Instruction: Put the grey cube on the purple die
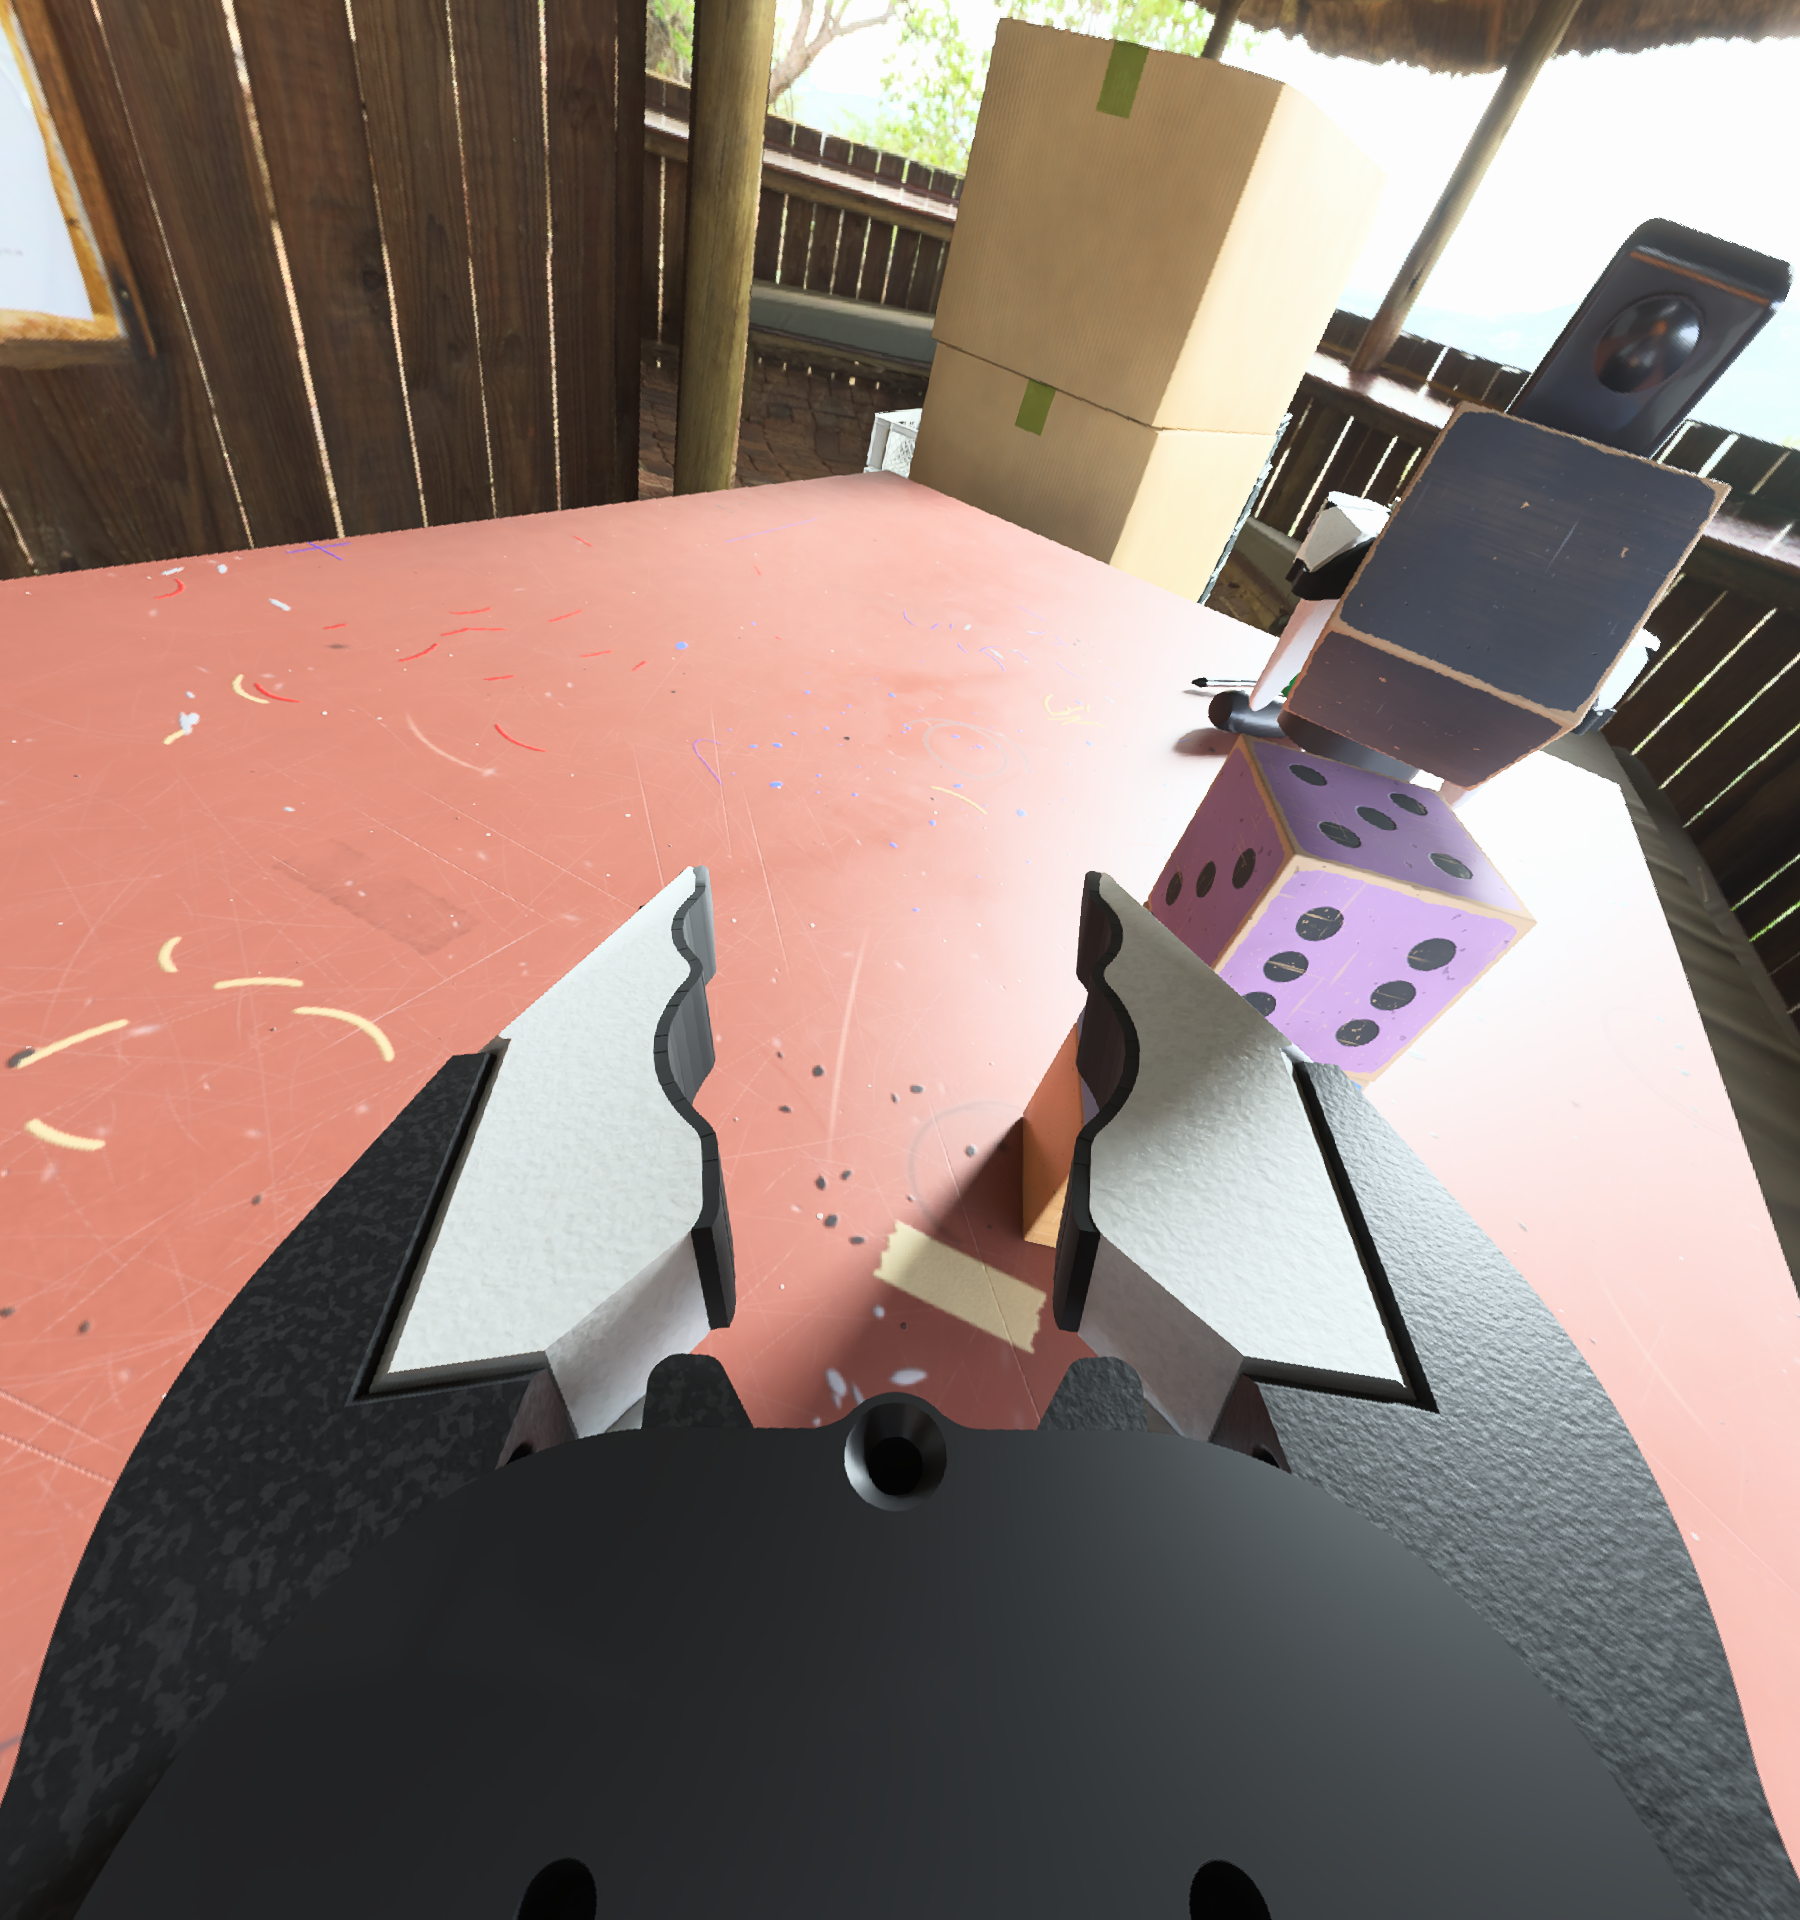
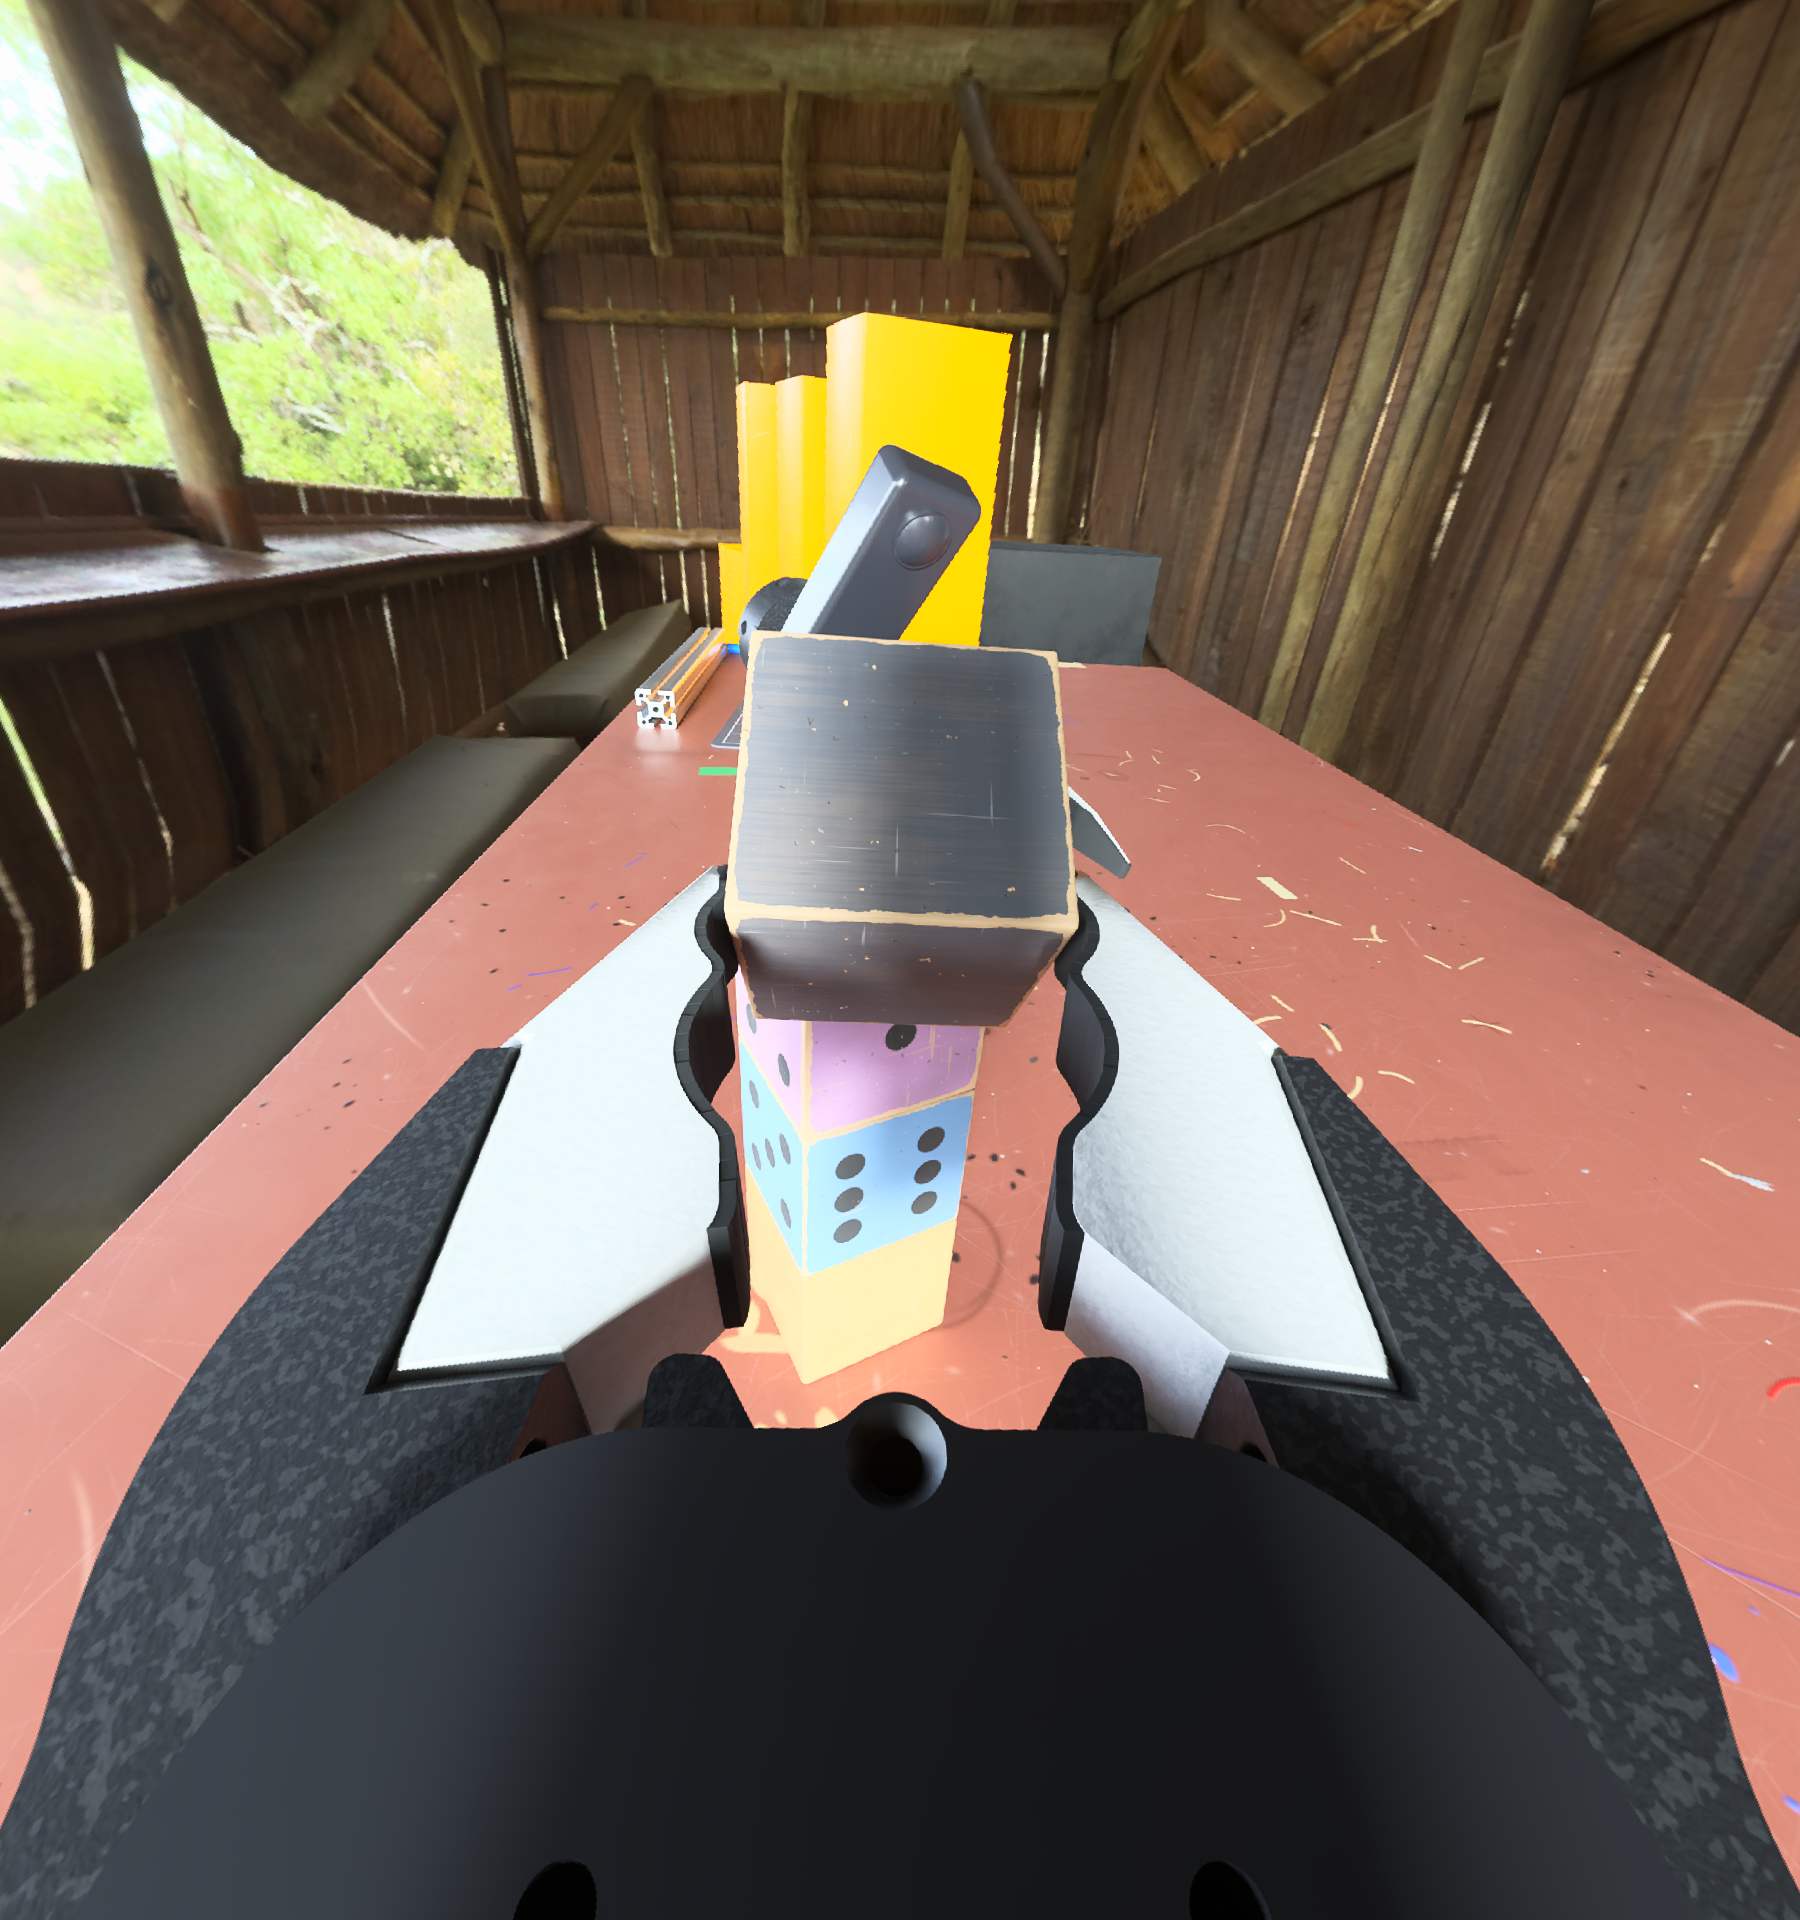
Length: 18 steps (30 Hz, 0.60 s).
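The grey cube (image 2: 901, 810) sits tilted between my right gripper's (image 2: 898, 935) fingertips, which are shut on it. Just below it is the purple die (image 2: 875, 1070), on top of a blue die (image 2: 865, 1184) and a cream block (image 2: 854, 1309). In the left wrist view the grey cube (image 1: 1498, 623) hangs over the far top edge of the purple die (image 1: 1343, 914). I cannot tell if they touch. My left gripper (image 1: 896, 925) is open and empty, low over the table, left of the stack.
The red table (image 1: 460, 779) has a strip of tape (image 1: 958, 1288). Stacked cardboard boxes (image 1: 1135, 312) stand off its far edge. Yellow panels (image 2: 917, 436) and an aluminium bar (image 2: 667, 696) are at the far end. A bench (image 2: 252, 883) and wooden walls flank it.
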{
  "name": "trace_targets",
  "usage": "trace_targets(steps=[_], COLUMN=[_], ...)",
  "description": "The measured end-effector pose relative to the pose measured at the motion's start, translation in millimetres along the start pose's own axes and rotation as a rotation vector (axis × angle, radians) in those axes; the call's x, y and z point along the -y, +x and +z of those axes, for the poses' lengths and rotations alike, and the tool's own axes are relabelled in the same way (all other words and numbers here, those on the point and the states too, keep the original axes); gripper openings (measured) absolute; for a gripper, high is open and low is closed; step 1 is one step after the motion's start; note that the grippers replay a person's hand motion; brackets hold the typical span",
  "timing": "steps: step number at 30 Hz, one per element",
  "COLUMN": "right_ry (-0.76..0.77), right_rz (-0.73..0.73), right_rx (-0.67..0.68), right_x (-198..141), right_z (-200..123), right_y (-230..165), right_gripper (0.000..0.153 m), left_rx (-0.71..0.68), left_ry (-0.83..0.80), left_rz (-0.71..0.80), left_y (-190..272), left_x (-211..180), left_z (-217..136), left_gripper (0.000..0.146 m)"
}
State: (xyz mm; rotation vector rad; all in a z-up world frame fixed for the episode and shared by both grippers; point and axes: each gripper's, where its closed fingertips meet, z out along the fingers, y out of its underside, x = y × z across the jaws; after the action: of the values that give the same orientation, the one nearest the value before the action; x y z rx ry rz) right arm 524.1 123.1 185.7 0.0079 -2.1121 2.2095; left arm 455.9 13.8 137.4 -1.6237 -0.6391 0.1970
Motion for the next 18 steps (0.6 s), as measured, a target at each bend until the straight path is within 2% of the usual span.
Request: trace_targets(steps=[18], right_ry=[-0.013], right_rz=[0.001], right_rx=[0.023], right_x=[-3.2], right_z=[2.6], right_y=[-3.7], right_gripper=[0.062], left_rx=[-0.001], left_ry=[-0.001], left_rz=[0.0], left_y=[0.2], left_x=[-0.2], left_z=[-0.1], left_gripper=[0.071])
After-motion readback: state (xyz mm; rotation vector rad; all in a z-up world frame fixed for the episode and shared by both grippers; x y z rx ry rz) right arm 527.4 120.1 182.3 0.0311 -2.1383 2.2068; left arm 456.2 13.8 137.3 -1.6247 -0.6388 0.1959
